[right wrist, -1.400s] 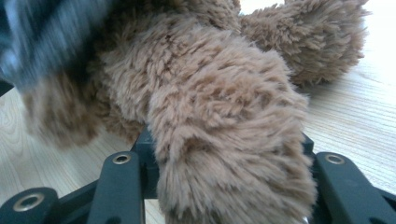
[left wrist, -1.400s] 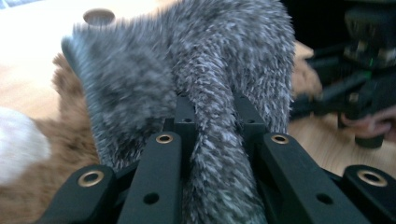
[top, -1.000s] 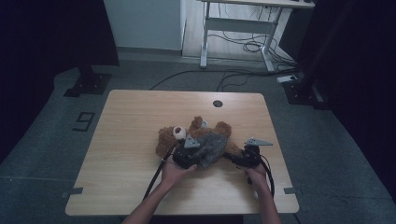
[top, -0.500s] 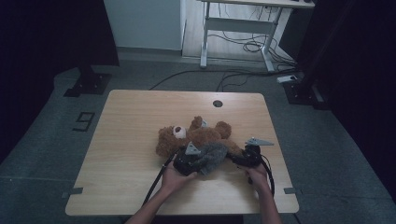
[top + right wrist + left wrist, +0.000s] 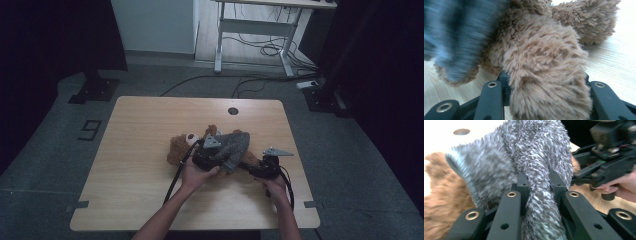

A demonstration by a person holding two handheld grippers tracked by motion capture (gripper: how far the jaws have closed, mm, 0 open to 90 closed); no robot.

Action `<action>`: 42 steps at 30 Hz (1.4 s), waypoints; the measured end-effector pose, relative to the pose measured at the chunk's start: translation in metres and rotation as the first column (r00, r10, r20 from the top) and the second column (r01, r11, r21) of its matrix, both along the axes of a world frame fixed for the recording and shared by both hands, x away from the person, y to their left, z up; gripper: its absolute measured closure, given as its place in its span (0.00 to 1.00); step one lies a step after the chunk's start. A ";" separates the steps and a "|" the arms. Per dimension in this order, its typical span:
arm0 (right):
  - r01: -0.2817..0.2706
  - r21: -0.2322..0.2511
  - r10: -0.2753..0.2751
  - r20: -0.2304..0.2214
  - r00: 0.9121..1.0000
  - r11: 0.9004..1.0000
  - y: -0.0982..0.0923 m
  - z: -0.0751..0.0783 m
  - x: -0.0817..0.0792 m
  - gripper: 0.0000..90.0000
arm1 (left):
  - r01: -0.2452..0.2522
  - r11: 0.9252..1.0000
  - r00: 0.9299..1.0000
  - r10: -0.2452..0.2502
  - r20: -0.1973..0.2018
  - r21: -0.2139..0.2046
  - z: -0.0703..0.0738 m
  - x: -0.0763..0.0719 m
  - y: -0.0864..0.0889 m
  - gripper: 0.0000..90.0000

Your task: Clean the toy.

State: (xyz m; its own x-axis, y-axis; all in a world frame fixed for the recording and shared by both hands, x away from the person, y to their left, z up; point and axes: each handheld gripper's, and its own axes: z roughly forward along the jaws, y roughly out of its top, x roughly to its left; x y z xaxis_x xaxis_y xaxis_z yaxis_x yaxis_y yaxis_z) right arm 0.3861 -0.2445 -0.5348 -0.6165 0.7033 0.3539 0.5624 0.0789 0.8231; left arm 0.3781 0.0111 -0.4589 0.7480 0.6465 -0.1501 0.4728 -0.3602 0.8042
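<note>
A: Report gripper states.

B: The left gripper (image 5: 537, 195) is clamped on a fold of the grey garment (image 5: 524, 157); the fabric runs up between its jaws. The right gripper (image 5: 544, 97) is clamped on a brown limb of the bear (image 5: 544, 75), probably a leg, though blur at close range makes that uncertain.

A: Where is the bear?

B: On the table (image 5: 140, 150), right of centre and towards the person's edge. In the high view the bear (image 5: 179, 149) lies with its long axis across the table: head at the left, legs at the right. The garment (image 5: 232, 142) covers its trunk.

A: Which relation governs the next move?

B: The garment lies directly ahead of the left gripper (image 5: 214, 159), on the bear's near side. The right gripper (image 5: 264, 167) holds the limb at the opposite end. The two grips stand apart along the bear's axis, so a pull along it would likely slide the garment while the right hand anchors the bear.

A: Surface and room?

B: Light wood top with a round hole (image 5: 233, 111) near the far edge. Grey floor, a white desk frame (image 5: 255, 30) and loose cables (image 5: 260, 50) behind.
</note>
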 end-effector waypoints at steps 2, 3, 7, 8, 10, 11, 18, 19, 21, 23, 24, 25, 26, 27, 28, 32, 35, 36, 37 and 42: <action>0.001 -0.001 -0.001 0.001 1.000 1.000 0.000 0.000 0.000 0.58 | 0.001 1.000 1.000 -0.002 -0.024 -0.004 -0.008 0.003 -0.003 0.84; 0.001 -0.004 -0.001 0.000 1.000 1.000 0.000 0.000 0.000 0.58 | 0.000 1.000 1.000 0.000 -0.020 -0.007 -0.011 0.001 -0.004 0.84; -0.009 -0.010 0.009 -0.005 1.000 1.000 -0.001 0.000 0.000 0.58 | 0.015 1.000 1.000 -0.014 -0.016 0.012 -0.017 -0.005 -0.003 0.84; -0.010 -0.011 0.010 -0.006 1.000 1.000 -0.001 0.000 0.000 0.58 | 0.020 1.000 1.000 -0.019 -0.017 0.017 -0.018 -0.007 -0.003 0.84; -0.010 -0.012 0.010 -0.003 1.000 1.000 -0.001 0.000 0.000 0.58 | 0.028 0.999 0.999 -0.027 -0.024 0.027 -0.022 -0.011 -0.002 0.84; -0.010 -0.014 0.010 -0.002 1.000 1.000 -0.001 0.000 0.000 0.58 | 0.035 0.999 0.999 -0.034 -0.029 0.033 -0.025 -0.013 -0.001 0.84; -0.011 -0.008 0.011 -0.007 1.000 1.000 -0.001 -0.001 0.001 0.58 | 0.055 0.997 0.997 -0.053 -0.057 0.046 -0.044 -0.025 0.004 0.84; -0.012 -0.007 0.012 -0.007 1.000 1.000 -0.001 -0.001 0.001 0.58 | 0.055 0.998 0.997 -0.053 -0.060 0.041 -0.044 -0.025 0.005 0.84; -0.016 -0.005 0.016 -0.005 1.000 1.000 -0.001 -0.001 0.001 0.58 | 0.057 0.998 0.997 -0.055 -0.055 0.035 -0.040 -0.027 0.008 0.84; -0.016 -0.001 0.016 -0.005 1.000 1.000 -0.002 -0.001 0.001 0.58 | 0.059 0.998 0.998 -0.058 -0.034 0.031 -0.030 -0.028 0.012 0.84; -0.015 0.000 0.015 -0.006 1.000 1.000 -0.002 -0.001 0.001 0.58 | 0.056 0.998 0.998 -0.055 -0.024 0.028 -0.026 -0.028 0.014 0.84; -0.013 0.003 0.013 -0.004 1.000 1.000 -0.002 -0.002 0.002 0.58 | 0.046 0.999 0.999 -0.046 -0.005 0.015 -0.018 -0.027 0.018 0.84; -0.013 0.004 0.013 -0.007 1.000 1.000 -0.002 -0.002 0.002 0.58 | 0.039 0.999 0.999 -0.039 0.006 0.009 -0.013 -0.027 0.021 0.84; -0.014 0.005 0.014 -0.008 1.000 1.000 -0.002 -0.002 0.002 0.58 | 0.021 1.000 0.999 -0.021 0.026 0.005 -0.006 -0.026 0.026 0.84; -0.014 0.006 0.014 -0.007 1.000 1.000 -0.002 -0.002 0.002 0.58 | 0.010 1.000 0.999 -0.010 0.038 0.007 -0.002 -0.025 0.029 0.84; -0.015 0.006 0.015 -0.006 1.000 1.000 -0.002 -0.003 0.002 0.58 | -0.073 0.997 0.995 0.072 0.067 0.019 0.007 -0.017 0.053 0.84; -0.019 0.006 0.019 -0.007 1.000 1.000 -0.003 -0.003 0.002 0.58 | -0.110 0.994 0.993 0.108 0.052 0.029 0.000 -0.014 0.075 0.84; -0.021 0.007 0.021 -0.006 1.000 1.000 -0.003 -0.003 0.002 0.58 | -0.118 0.993 0.992 0.116 0.047 0.026 -0.003 -0.015 0.081 0.84; -0.025 0.006 0.025 -0.008 1.000 1.000 -0.003 -0.003 0.002 0.58 | -0.120 0.993 0.992 0.119 0.043 0.021 -0.004 -0.016 0.086 0.84; -0.028 0.008 0.028 -0.006 1.000 1.000 -0.002 -0.004 0.002 0.58 | -0.159 0.987 0.985 0.158 0.061 -0.003 -0.002 -0.023 0.117 0.84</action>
State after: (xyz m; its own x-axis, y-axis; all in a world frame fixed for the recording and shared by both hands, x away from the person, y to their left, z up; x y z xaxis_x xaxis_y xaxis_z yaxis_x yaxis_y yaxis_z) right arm 0.3880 -0.2470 -0.5383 -0.6338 0.6829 0.3633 0.5654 0.0885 0.8200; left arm 0.3553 0.1280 -0.4609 0.6437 0.7579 -0.1059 0.4740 -0.2863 0.8327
